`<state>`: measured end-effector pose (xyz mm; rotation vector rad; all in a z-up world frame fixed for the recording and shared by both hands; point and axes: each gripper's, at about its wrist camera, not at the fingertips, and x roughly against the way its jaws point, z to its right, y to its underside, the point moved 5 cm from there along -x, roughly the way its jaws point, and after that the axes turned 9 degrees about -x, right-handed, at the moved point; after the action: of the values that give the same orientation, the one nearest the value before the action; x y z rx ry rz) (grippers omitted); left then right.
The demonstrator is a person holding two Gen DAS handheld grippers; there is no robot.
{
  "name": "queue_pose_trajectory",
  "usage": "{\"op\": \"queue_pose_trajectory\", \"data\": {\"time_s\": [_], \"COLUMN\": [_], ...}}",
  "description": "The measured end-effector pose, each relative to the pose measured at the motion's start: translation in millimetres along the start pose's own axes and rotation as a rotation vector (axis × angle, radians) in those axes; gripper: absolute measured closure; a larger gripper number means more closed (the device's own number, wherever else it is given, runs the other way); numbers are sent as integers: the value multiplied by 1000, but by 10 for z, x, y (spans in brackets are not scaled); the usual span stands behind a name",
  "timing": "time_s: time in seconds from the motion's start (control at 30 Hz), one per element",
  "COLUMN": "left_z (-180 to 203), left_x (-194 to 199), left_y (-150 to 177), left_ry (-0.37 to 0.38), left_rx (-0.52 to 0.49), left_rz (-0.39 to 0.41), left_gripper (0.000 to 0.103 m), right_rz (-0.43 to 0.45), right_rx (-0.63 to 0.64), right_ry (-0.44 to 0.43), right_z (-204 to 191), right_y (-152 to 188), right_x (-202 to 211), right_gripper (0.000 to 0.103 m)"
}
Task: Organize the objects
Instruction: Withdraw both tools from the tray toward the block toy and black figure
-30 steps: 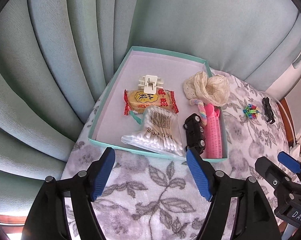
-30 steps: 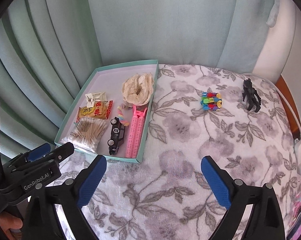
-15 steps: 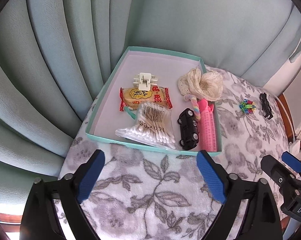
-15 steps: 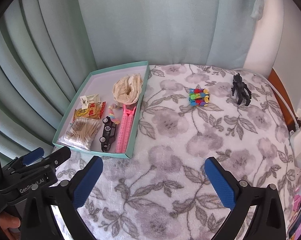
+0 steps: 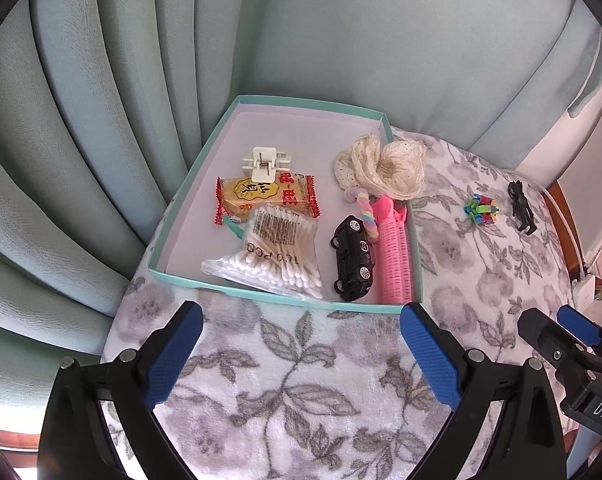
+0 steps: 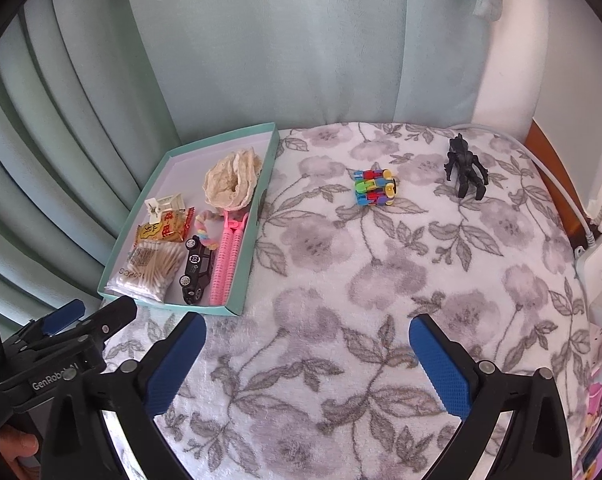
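Looking down the left wrist view, left gripper [image 5: 301, 352] wide open and empty at bottom, teal tray [image 5: 189, 184] mid-frame holding toy car [image 5: 353, 258], cotton swabs [image 5: 273, 256], right wrist view, right gripper [image 6: 307, 364] also spread empty, colorful block toy [image 6: 375, 188] and black figure [image 6: 465, 168] upper right on floral blanket [image 6: 341, 300]

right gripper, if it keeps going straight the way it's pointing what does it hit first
Probably nothing solid at first: the open right gripper points over bare floral blanket. The colourful block toy lies further along that line, though depth is hard to judge.
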<state>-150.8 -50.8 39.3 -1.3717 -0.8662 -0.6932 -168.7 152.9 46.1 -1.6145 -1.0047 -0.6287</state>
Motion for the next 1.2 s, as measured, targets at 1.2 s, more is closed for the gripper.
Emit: {"op": "queue_pose_trajectory", "data": {"time_s": [1.2], "left_z": [1311], "left_x": [-369], "left_y": [-977], "left_ry": [163], "left_rx": [-131], "left_rz": [30], "left_gripper": [4], "right_rz": [59], "right_rx": [-180], "right_ry": [169], "right_z": [1417], "right_y": [-892], "right_x": [-92], "right_gripper": [0]}}
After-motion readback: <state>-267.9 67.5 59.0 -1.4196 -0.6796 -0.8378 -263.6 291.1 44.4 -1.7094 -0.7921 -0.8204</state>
